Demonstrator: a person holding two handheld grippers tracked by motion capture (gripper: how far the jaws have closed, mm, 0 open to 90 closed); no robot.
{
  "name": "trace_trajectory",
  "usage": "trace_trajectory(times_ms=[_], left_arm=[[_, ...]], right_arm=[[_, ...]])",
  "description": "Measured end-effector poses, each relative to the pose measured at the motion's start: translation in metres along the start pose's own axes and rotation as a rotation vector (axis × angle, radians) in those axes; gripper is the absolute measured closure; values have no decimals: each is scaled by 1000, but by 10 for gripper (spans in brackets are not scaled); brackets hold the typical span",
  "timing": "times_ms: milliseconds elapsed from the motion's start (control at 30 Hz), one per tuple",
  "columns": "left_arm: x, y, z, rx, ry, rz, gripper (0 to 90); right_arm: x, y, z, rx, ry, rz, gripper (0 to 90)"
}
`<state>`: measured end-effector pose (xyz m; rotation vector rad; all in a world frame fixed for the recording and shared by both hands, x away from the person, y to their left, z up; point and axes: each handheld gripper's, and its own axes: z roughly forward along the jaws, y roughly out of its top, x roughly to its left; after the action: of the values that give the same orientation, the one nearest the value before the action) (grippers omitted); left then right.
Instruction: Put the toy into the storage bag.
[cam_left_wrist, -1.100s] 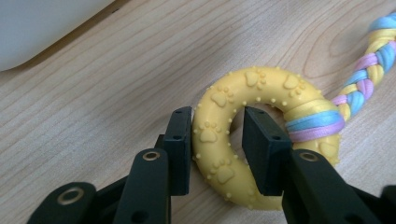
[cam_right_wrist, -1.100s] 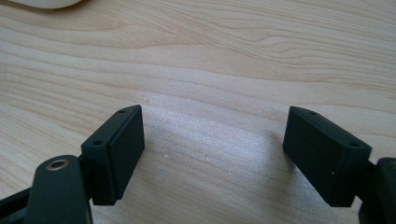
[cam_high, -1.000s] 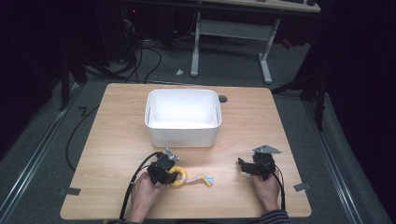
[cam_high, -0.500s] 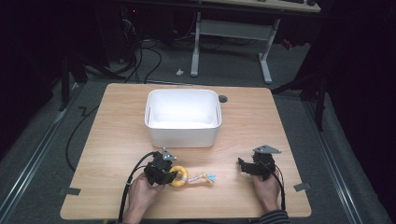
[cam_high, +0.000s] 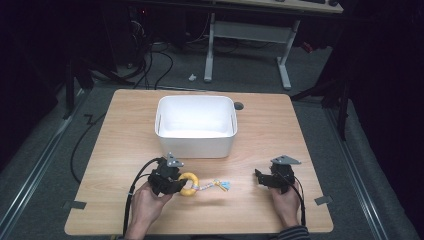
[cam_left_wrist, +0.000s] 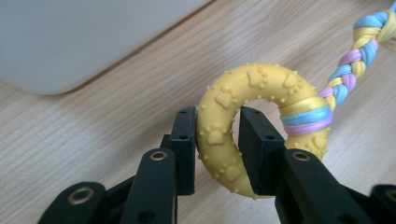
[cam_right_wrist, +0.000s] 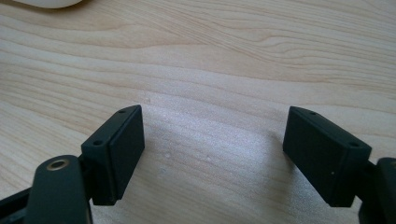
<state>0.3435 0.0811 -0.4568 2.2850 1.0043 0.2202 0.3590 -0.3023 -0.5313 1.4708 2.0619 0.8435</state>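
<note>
The left gripper (cam_left_wrist: 215, 144) is clamped on the yellow ring toy (cam_left_wrist: 243, 130) lying on the worktop (cam_high: 125, 130) near the white bin (cam_high: 196, 125), so lift squarely to avoid snagging the braided rope (cam_left_wrist: 359, 56), while the right gripper (cam_right_wrist: 212, 154) waits with jaws apart.

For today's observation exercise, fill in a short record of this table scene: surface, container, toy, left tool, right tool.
surface: light wooden table
container: white rectangular plastic bin, nothing visible inside
toy: yellow rubber ring with paw prints, pastel braided rope tied on
left tool: shut on the ring's band, one jaw through its hole
right tool: open over bare wood
</note>
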Motion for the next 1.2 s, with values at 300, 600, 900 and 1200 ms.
trace_trajectory(times_ms=[300, 600, 900, 1200], left_arm=[[3, 10, -29, -44, -22, 4, 681], [7, 27, -58, -99, -38, 34, 681], [11, 44, -77, -129, -55, 31, 681], [17, 63, -88, -158, -61, 33, 681]], right_arm=[[0, 0, 0, 0, 1, -1, 208], [0, 0, 0, 0, 1, -1, 208], [0, 0, 0, 1, 1, 2, 208], [1, 0, 0, 2, 2, 4, 208]])
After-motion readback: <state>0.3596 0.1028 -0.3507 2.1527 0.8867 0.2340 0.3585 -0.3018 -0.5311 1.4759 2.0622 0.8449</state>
